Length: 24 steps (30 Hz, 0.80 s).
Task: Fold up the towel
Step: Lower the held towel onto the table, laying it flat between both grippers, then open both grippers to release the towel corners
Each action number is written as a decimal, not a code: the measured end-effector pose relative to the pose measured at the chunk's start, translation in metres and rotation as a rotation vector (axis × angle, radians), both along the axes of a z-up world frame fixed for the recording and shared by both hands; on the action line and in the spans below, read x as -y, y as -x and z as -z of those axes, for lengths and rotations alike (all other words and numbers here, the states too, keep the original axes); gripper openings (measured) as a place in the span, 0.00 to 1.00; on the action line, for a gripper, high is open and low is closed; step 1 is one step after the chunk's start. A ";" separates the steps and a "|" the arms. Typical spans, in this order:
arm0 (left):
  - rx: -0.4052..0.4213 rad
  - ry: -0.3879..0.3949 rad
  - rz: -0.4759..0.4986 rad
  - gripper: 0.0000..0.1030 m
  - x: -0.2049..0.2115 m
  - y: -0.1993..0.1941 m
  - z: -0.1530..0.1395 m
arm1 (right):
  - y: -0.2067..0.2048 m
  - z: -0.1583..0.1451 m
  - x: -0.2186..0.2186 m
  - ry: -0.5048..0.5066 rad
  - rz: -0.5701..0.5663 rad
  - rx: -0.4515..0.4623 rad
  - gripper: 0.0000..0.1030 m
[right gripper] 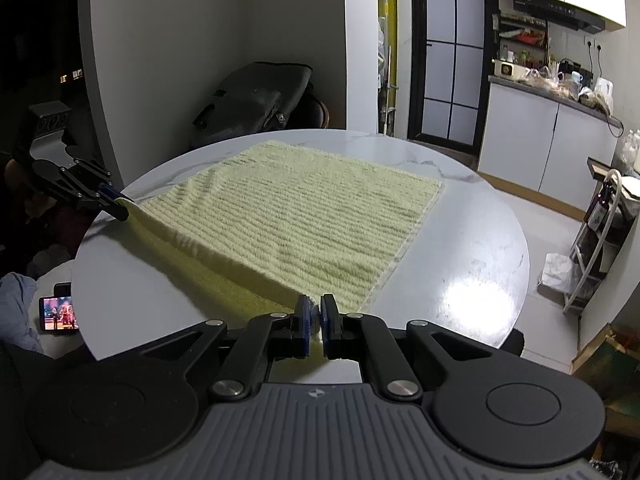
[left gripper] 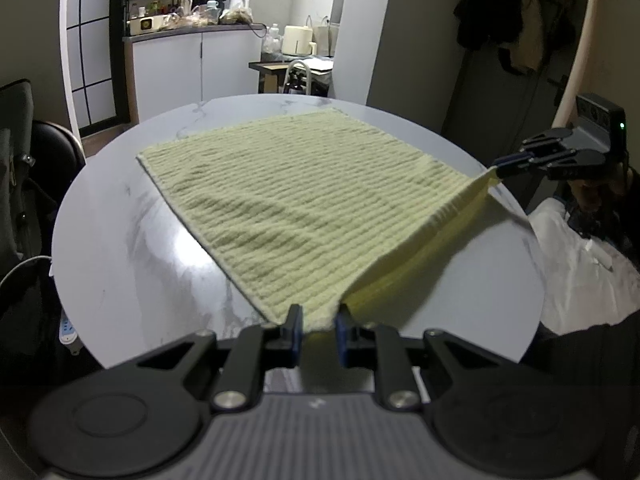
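Observation:
A pale yellow-green ribbed towel [left gripper: 296,196] lies spread on a round grey-white table [left gripper: 132,264]; it also shows in the right wrist view [right gripper: 320,216]. My left gripper [left gripper: 318,318] is shut on the towel's near corner, lifted slightly off the table. My right gripper [right gripper: 314,312] is shut on the neighbouring corner. Each gripper shows in the other's view: the right one [left gripper: 500,168] at the right edge, the left one [right gripper: 120,206] at the left edge. The towel edge between them hangs raised above the table.
The table [right gripper: 460,280] has bare margin around the towel. A dark chair with a bag [right gripper: 256,96] stands behind it. Kitchen cabinets [left gripper: 192,68] and a rack [right gripper: 600,232] stand further off. A lit phone [right gripper: 60,312] lies low at left.

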<state>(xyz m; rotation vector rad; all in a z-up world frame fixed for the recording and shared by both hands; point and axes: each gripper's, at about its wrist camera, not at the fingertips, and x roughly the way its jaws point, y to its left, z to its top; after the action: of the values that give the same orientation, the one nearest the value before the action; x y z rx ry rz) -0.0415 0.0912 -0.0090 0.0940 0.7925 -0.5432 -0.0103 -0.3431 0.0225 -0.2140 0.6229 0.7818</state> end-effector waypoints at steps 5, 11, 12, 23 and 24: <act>-0.011 -0.011 0.012 0.19 -0.001 0.003 0.000 | 0.003 0.003 -0.002 0.005 -0.015 -0.034 0.08; -0.024 -0.017 0.033 0.21 -0.002 0.007 -0.001 | 0.007 0.006 0.003 0.016 -0.015 -0.067 0.09; -0.027 -0.018 0.036 0.22 -0.003 0.008 -0.001 | 0.008 0.007 0.003 0.021 -0.020 -0.070 0.09; -0.070 -0.020 0.058 0.39 -0.010 0.010 -0.007 | 0.010 0.000 -0.003 0.046 -0.070 -0.089 0.34; -0.074 -0.020 0.061 0.45 -0.011 0.010 -0.008 | 0.009 -0.001 -0.003 0.045 -0.069 -0.090 0.34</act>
<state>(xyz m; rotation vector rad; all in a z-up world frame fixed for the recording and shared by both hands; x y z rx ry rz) -0.0513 0.1017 -0.0009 0.1174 0.8693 -0.5993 -0.0195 -0.3397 0.0238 -0.2435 0.7218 0.8482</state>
